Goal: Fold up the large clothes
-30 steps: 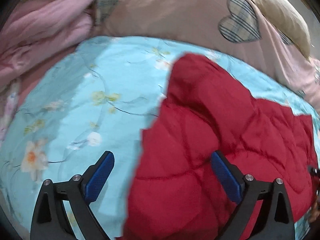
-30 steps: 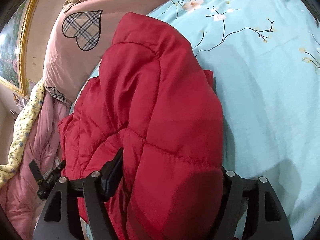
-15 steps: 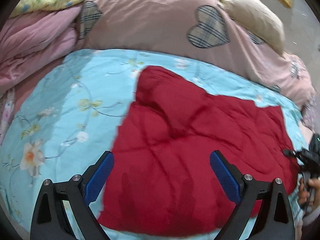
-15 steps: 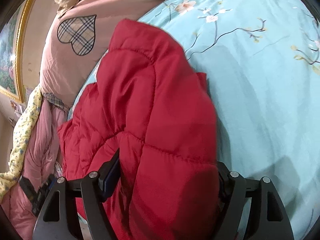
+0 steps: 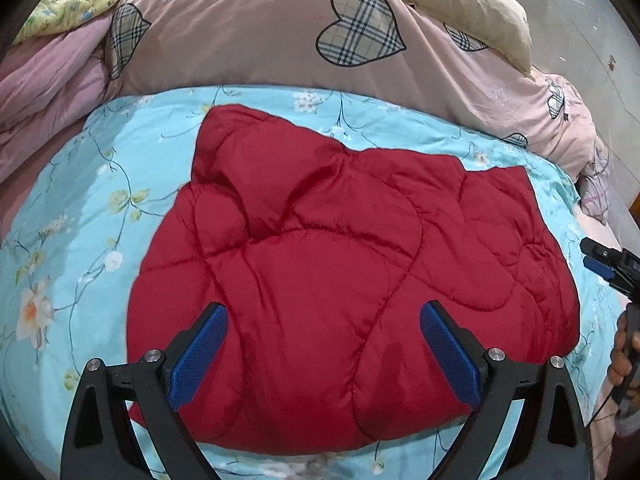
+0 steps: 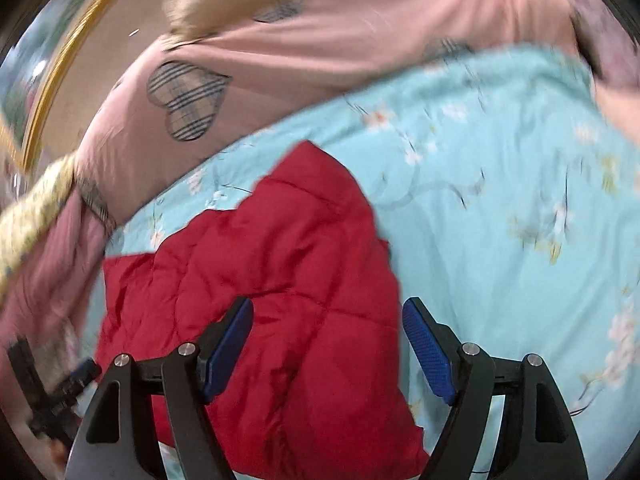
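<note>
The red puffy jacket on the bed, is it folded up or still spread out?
Folded. The red jacket lies on the blue floral sheet as one compact padded bundle with no sleeves sticking out, and neither gripper holds it.

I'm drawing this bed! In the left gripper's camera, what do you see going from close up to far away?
Red jacket → blue flowery sheet → pink heart blanket.
</note>
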### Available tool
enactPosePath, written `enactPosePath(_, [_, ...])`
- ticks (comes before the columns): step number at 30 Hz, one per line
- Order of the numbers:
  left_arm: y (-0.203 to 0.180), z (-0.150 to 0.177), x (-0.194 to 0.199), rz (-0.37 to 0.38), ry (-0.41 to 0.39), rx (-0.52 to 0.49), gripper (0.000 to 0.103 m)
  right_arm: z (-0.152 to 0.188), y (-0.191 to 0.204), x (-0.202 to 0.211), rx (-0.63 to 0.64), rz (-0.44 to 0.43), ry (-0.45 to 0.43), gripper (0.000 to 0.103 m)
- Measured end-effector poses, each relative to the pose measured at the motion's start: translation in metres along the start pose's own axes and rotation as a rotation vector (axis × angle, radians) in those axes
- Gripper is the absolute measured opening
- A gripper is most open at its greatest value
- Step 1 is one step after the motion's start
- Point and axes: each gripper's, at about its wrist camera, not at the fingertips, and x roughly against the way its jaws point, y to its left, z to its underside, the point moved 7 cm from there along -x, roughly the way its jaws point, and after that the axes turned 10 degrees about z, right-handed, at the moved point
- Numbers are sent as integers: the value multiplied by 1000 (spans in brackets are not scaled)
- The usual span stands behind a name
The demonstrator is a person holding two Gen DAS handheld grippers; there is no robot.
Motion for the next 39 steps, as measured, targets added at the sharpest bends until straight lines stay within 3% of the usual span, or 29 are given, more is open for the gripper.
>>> enactPosePath(3, [-4,3,-14,-11,29,-17,98,11,38,9,103,-47,-38,79])
enactPosePath(7, [-1,6,-41,-57,64,-34,100,34,87,-9,243,-97,7,78])
enactPosePath(13, [10,-8,-69,-112,70,-36,102,45,105,-64,327,-25,70,79])
enactPosePath(20, [23,-38,-102,-170,133,24,103,19,105,-93,313,25,119,79])
enactPosePath(28, [39,-67,-145,-242,198,57,103,-7,100,-130,249,6,160,79])
enactPosePath(39, [59,-87,-182,-297,213,80,103,-24,88,-144,160,-3,152,79])
